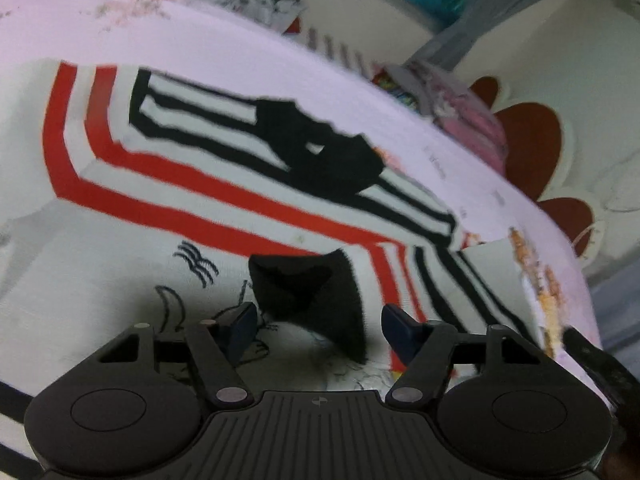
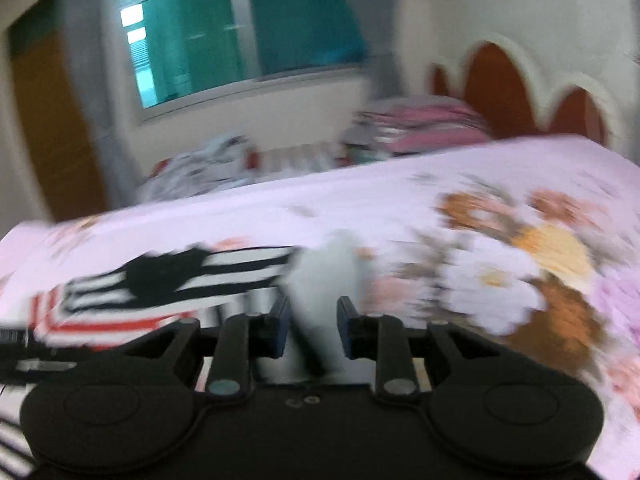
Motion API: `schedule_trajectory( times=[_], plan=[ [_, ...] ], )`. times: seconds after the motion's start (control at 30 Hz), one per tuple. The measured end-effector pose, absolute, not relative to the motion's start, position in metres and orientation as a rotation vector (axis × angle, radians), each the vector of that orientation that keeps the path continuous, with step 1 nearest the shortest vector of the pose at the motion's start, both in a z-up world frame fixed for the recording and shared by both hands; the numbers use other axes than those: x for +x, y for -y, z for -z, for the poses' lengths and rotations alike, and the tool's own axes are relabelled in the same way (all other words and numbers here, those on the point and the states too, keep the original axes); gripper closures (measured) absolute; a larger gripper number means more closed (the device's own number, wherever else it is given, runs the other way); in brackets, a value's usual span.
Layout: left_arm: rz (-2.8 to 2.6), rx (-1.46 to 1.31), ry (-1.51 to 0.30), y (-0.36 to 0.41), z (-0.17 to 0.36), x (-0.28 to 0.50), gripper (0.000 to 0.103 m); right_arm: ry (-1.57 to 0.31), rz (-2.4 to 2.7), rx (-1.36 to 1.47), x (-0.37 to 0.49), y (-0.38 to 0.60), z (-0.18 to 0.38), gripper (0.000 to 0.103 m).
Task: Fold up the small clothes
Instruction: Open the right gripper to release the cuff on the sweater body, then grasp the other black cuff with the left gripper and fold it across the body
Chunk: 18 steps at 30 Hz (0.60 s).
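Striped garment (image 1: pixel 224 184) on floral sheet (image 2: pixel 520 208), tools apart

Bed sheet (image 1: pixel 248 36): pale pink with a floral print, covering the surface across the middle of both views; large orange, white and brown flowers (image 2: pixel 532 264) fill the right half of the right wrist view. Headboard (image 1: pixel 532 140): cream with red-brown scalloped panels, at the right edge of the left wrist view and the upper right of the right wrist view. Window (image 2: pixel 248 28): teal panes in a pale frame, upper centre of the right wrist view, partly blurred. Door (image 2: pixel 52 120): orange-brown, at the left edge of the same view. Wall (image 2: pixel 500 0): cream, behind the headboard, upper right.
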<state>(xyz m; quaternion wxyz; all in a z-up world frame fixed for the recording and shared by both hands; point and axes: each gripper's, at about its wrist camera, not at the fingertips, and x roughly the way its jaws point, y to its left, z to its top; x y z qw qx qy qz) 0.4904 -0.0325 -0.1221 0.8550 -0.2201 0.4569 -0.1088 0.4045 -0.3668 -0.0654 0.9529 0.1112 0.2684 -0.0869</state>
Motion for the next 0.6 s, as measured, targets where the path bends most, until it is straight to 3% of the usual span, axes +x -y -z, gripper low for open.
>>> schedule_trajectory(
  times=[0.07, 0.13, 0.17, 0.47, 0.6],
  plan=[
    [0.211, -0.456, -0.977, 0.040, 0.130, 0.498, 0.044, -0.573, 0.217, 0.282, 0.403, 0.388, 0.072, 0.077],
    [0.201, -0.421, -0.982, 0.045, 0.135, 0.503, 0.085, -0.587, 0.234, 0.329, 0.402, 0.402, 0.078, 0.077],
    [0.209, -0.404, -0.985, 0.048, 0.138, 0.506, 0.099, -0.596, 0.238, 0.344, 0.401, 0.408, 0.081, 0.077],
    [0.116, -0.269, -0.757, 0.016, 0.091, 0.495, 0.099, -0.643, 0.172, 0.355, 0.411, 0.402, 0.091, 0.077],
    [0.077, -0.210, -0.818, 0.002, 0.111, 0.499, 0.099, -0.692, 0.099, 0.336, 0.421, 0.394, 0.100, 0.076]
  ],
)
